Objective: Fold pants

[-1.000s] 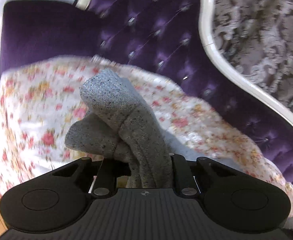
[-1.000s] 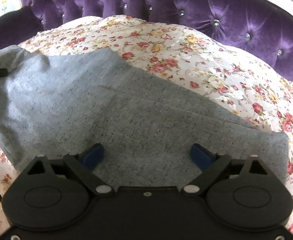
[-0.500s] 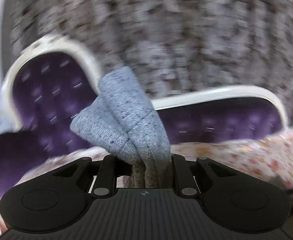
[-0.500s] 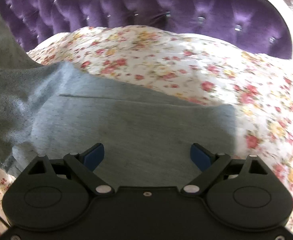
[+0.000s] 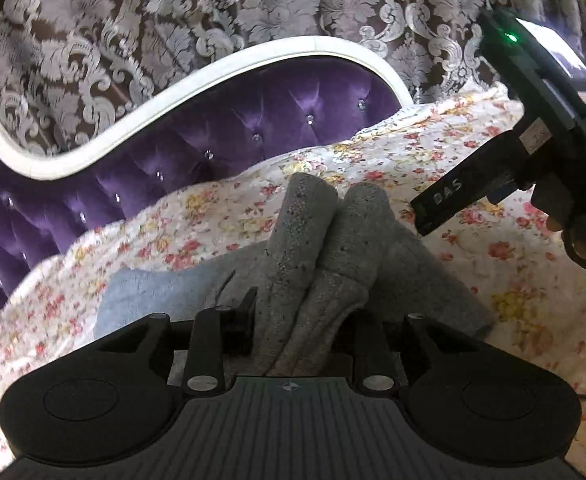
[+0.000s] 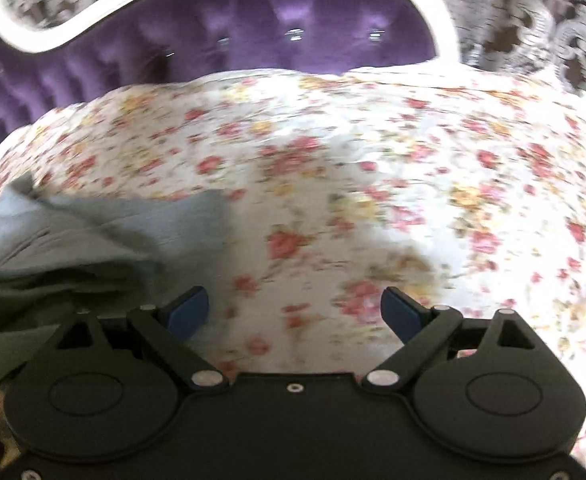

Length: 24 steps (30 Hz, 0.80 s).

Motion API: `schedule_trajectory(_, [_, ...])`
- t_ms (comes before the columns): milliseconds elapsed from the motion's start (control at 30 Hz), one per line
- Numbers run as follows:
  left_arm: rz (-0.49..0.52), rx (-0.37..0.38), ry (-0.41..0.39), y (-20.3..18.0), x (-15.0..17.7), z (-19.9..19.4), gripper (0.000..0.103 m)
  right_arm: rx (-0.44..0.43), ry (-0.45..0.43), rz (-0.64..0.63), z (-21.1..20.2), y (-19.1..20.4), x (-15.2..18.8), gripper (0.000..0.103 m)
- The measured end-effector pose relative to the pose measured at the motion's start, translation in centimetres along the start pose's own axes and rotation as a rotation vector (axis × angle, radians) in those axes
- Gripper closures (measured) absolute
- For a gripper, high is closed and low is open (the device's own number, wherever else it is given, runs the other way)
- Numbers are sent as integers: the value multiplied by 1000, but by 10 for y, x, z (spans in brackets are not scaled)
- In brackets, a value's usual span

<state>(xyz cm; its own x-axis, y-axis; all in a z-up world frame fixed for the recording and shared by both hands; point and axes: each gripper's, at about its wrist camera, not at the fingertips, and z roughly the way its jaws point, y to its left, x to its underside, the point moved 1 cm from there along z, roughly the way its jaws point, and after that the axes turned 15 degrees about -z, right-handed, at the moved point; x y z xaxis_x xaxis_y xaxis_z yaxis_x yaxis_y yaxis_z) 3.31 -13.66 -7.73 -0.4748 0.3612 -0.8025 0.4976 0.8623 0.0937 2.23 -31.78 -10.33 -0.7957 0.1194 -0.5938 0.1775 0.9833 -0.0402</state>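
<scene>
While the left tool (image 5: 299, 320) clenches a bunched fold of the grey pants (image 5: 317, 240), only its view shows the right tool (image 5: 449, 204) from outside, raised over the floral bedspread (image 5: 493, 280); the right tool (image 6: 295, 314) gapes wide, pants (image 6: 105, 232) lying leftward near the purple headboard (image 6: 253, 28).

both grippers are matte black plastic. the left gripper (image 5: 293, 320) has a ribbed, grooved top plate with a tiny compass-like mark, two round disc housings at the sides, and silver pivot screws on its black linkage bars. the right gripper (image 6: 295, 312) has the same discs and silver screws but a smooth plate, plus blue fingertips (image 6: 399, 314). seen from the left camera, its body shows white "das" lettering, a green led and a lit screen.
</scene>
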Motion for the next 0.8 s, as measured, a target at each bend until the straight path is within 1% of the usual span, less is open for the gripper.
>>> schedule_trajectory(100, [5, 8, -7, -1, -2, -2, 77, 1, -20, 16, -3, -6, -4, 10])
schedule_trajectory(233, [0, 19, -1, -12, 1, -6, 77, 14, -61, -2, -11, -4, -10, 9])
schedule_trajectory(300, [-23, 26, -19, -14, 0, -7, 76, 18, -74, -6, -14, -7, -12, 9])
schedule_trajectory(367, [-59, 37, -20, -12, -3, -8, 76, 14, -81, -1, -16, -9, -13, 9])
schedule_trajectory(433, [-99, 72, -31, -9, -7, -12, 74, 5, -86, 10, -18, -12, -14, 9])
schedule_trajectory(467, [-115, 102, -41, -7, -9, -16, 71, 2, -88, 13, -18, -12, -14, 9])
schedule_trajectory(500, [-122, 127, -42, -6, -10, -18, 69, 1, -90, 14, -18, -13, -14, 9])
schedule_trajectory(533, [-120, 149, -39, -7, -11, -19, 62, 1, -92, 14, -19, -13, -14, 9])
schedule_trajectory(567, [-114, 173, -49, -9, -11, -22, 48, 1, -92, 13, -19, -13, -14, 9])
schedule_trajectory(633, [-107, 227, -97, -12, -12, -31, 36, -3, -88, 10, -19, -12, -14, 9])
schedule_trajectory(667, [-105, 249, -119, -13, -13, -36, 35, -10, -88, 12, -20, -12, -14, 9])
schedule_trajectory(733, [-95, 263, -136, -15, -16, -40, 35, -18, -87, 20, -20, -12, -14, 9])
schedule_trajectory(800, [-95, 250, -146, -12, -17, -41, 35, -28, -81, 23, -21, -12, -14, 9])
